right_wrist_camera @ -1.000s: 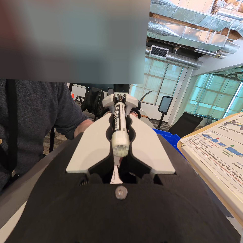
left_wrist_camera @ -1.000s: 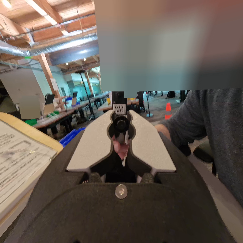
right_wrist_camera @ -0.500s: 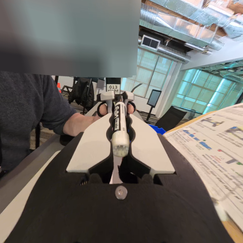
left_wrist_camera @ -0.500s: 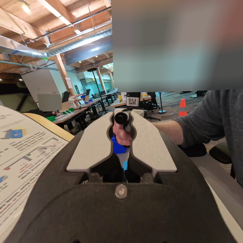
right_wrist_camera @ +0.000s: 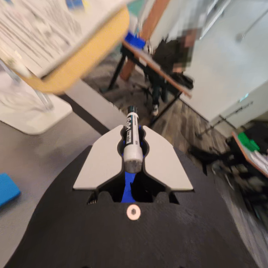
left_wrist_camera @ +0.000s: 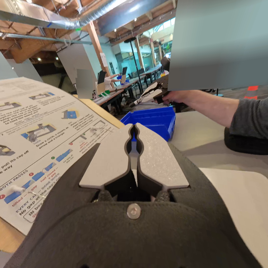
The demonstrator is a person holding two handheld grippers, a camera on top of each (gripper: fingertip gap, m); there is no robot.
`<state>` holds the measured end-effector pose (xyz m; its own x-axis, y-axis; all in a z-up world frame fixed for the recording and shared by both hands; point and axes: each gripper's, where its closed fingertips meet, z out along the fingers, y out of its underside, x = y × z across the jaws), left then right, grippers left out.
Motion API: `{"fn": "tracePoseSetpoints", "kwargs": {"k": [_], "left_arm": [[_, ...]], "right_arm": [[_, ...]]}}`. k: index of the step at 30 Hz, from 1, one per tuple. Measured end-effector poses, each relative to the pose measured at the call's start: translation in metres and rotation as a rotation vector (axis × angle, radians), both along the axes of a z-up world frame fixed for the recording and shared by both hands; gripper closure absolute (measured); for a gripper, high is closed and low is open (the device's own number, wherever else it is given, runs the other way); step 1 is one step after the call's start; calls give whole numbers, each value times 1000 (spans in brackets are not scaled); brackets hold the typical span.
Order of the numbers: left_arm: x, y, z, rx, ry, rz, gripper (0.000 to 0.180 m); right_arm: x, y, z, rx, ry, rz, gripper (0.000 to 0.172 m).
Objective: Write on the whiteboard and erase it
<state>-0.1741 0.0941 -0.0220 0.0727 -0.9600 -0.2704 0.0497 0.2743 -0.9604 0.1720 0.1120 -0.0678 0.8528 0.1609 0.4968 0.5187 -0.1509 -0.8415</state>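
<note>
Blue bin [left_wrist_camera: 152, 121] sat on the bench [left_wrist_camera: 203, 130] just beyond the left fingers, open top toward the camera; the visible part of its inside showed only blue walls and floor, the near part hidden behind the fingertips. Left gripper [left_wrist_camera: 134, 127] had its fingers [left_wrist_camera: 116, 156] closed tip to tip, nothing between them, only the wavy slot showing bench and bin behind.

Right gripper [right_wrist_camera: 132, 129] had its fingers [right_wrist_camera: 104, 156] clamped on a white marker [right_wrist_camera: 132, 139] with a black label, the barrel lying lengthwise in the slot, its blunt rear end toward the camera and dark front end sticking out past the fingertips. In the left view the same marker [left_wrist_camera: 141, 100] pointed down-left, above and beyond the bin's far rim, not touching it; a hand [left_wrist_camera: 172, 97] gripped that tool's handle.

A printed instruction sheet [left_wrist_camera: 43, 137] on a tan board [left_wrist_camera: 101, 111] stood tilted left of the left fingers, its edge just beside the left fingertip and near the bin's left corner. A white board [left_wrist_camera: 239, 203] with a rounded corner lay flat right of the left fingers. The bench between bin and sleeved arm [left_wrist_camera: 246, 116] was bare grey. In the blurred right view the bench edge [right_wrist_camera: 89, 116] ran diagonally just left of the marker tip, floor beyond; a blue block [right_wrist_camera: 7, 188] lay far left of the fingers.
</note>
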Motion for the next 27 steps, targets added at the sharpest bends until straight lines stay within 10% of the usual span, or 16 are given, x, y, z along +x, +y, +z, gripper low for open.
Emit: {"fn": "tracePoseSetpoints", "kwargs": {"k": [10,27], "left_arm": [[6,25,-31,-43,101,47,180],[9,32,-46,-64,176,64,176]], "right_arm": [[58,22,-159,-536,-137,-201,150],[58,20,-199,-719,-176,-204,116]]}}
